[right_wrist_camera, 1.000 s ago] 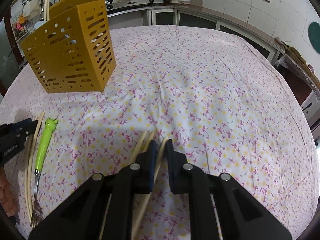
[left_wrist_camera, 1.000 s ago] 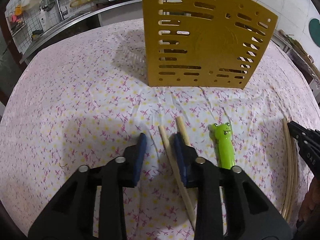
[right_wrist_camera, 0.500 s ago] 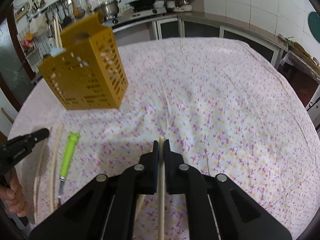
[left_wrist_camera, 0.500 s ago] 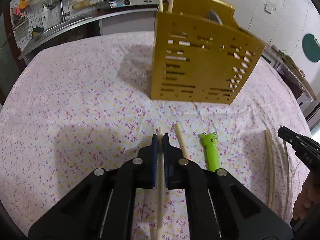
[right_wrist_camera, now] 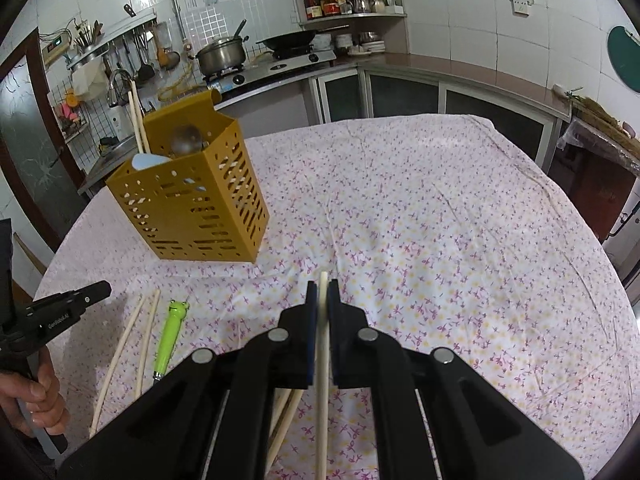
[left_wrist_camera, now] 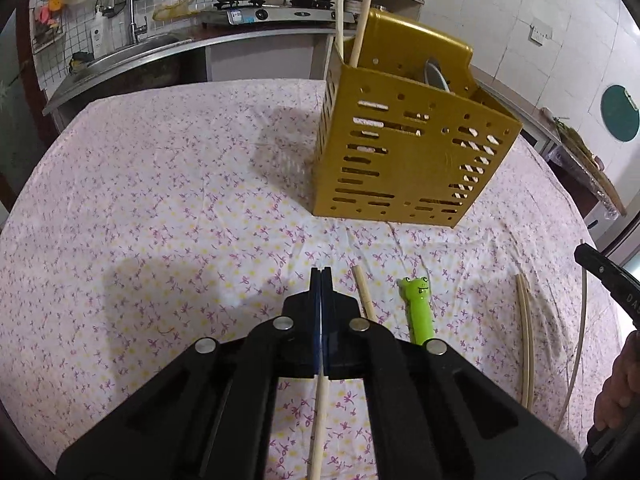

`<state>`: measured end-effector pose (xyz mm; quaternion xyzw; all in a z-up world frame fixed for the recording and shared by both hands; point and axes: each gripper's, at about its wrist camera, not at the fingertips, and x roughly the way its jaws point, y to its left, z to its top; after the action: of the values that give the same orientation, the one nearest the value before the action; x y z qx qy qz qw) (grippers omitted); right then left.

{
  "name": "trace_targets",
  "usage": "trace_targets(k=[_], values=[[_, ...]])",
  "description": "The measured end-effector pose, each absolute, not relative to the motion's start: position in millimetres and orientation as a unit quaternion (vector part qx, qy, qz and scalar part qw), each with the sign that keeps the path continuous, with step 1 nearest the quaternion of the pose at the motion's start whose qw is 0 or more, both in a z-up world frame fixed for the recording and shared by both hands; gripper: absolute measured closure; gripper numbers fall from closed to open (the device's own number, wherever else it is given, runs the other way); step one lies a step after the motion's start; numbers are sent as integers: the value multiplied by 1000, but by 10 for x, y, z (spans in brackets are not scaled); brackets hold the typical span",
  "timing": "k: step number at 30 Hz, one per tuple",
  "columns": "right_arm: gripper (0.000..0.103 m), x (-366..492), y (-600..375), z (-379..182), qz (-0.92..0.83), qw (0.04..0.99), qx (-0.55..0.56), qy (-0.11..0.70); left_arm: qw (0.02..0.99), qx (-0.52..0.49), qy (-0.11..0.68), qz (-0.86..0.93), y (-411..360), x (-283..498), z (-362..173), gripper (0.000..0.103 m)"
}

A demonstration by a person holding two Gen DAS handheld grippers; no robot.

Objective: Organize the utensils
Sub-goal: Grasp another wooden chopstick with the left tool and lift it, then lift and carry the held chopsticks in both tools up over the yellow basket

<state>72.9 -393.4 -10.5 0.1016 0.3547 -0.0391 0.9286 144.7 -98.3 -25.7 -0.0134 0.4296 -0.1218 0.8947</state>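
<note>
My left gripper (left_wrist_camera: 321, 276) is shut on a wooden chopstick (left_wrist_camera: 319, 428), held above the floral cloth. My right gripper (right_wrist_camera: 322, 290) is shut on another chopstick (right_wrist_camera: 322, 392). The yellow perforated utensil holder (left_wrist_camera: 404, 160) stands ahead and to the right in the left wrist view and at the far left in the right wrist view (right_wrist_camera: 196, 204); it holds two chopsticks (left_wrist_camera: 352, 12) and some spoons. A green frog-handled fork (left_wrist_camera: 418, 308) and a loose chopstick (left_wrist_camera: 363, 292) lie on the cloth beside my left gripper.
More chopsticks (left_wrist_camera: 526, 340) lie on the cloth at the right, and others (right_wrist_camera: 284, 416) lie under my right gripper. The table (right_wrist_camera: 440, 220) is covered by the floral cloth. A kitchen counter with stove and pots (right_wrist_camera: 256, 64) runs behind the table.
Both grippers have lifted away from the cloth, each with its chopstick, and the holder now looks farther off. The left gripper closed on its chopstick a second ago.
</note>
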Motion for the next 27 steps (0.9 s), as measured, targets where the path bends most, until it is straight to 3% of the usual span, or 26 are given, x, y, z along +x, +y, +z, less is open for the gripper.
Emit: trace_targets(k=[11, 21, 24, 27], values=[[97, 732, -3940, -185, -34, 925, 101, 365, 875, 12, 461, -144, -1166, 1482, -484, 103], [97, 805, -3977, -320, -37, 919, 106, 379, 864, 32, 483, -141, -1251, 1615, -723, 87], [97, 833, -3987, -338, -37, 918, 107, 380, 865, 49, 481, -134, -1307, 1619, -738, 88], [97, 837, -3979, -307, -35, 920, 107, 376, 867, 44, 481, -124, -1282, 1666, -744, 99]])
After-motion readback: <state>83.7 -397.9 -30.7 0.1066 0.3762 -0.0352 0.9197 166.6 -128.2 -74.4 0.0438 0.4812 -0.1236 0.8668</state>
